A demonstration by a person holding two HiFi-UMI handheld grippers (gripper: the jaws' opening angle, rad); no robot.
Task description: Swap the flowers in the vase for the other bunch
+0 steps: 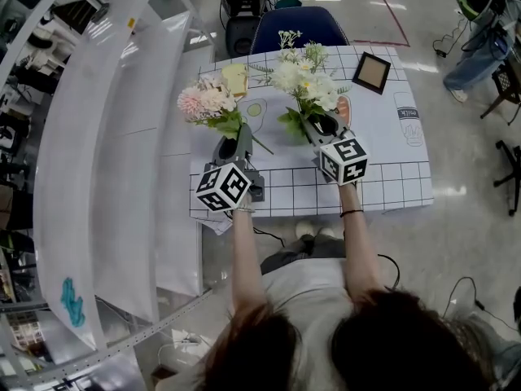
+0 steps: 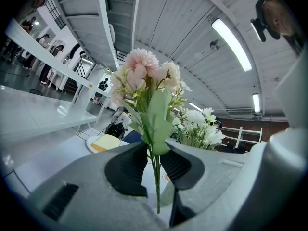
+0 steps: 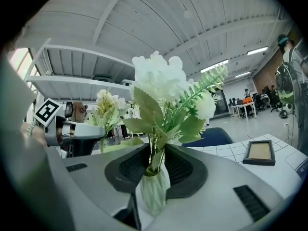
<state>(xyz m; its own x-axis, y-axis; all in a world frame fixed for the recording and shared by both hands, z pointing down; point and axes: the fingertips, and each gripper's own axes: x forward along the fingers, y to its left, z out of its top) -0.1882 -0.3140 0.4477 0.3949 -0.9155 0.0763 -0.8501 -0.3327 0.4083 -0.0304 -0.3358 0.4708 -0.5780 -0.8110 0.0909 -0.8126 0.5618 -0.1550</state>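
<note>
Workshop with a pale glossy floor and a ribbed white ceiling lit by strip lamps. A white counter [image 1: 391,149], its cloth ruled with a black grid, stands before the person, and a dark blue chair [image 1: 297,27] is drawn up at its far side.

Held above the left part of the counter is a bunch of pink and cream artificial flowers with broad green leaves [image 1: 203,100] [image 2: 144,76]. Its thin green stems pass upright between the pads of the left tongs [image 1: 234,143] [image 2: 155,160], which pinch them, and the cut ends hang free below.

Well apart, at centre right, a bunch of white artificial flowers with fern sprigs [image 1: 305,76] [image 3: 161,78] stands upright in a pale green, ribbed, translucent vase [image 3: 154,191] on the counter. The right tongs [image 1: 320,125] [image 3: 156,160] lie level at the vase mouth, slightly spread. Their dark pads flank the stems and a leaf closely on either side, with no firm press visible.

Beyond the white bunch a small dark picture frame with a tan panel [image 1: 371,72] [image 3: 260,152] lies flat. Behind the pink bunch is a white plate bearing a yellow slab [image 1: 235,78] [image 2: 105,142]. Neither lies between the two bunches.
</note>
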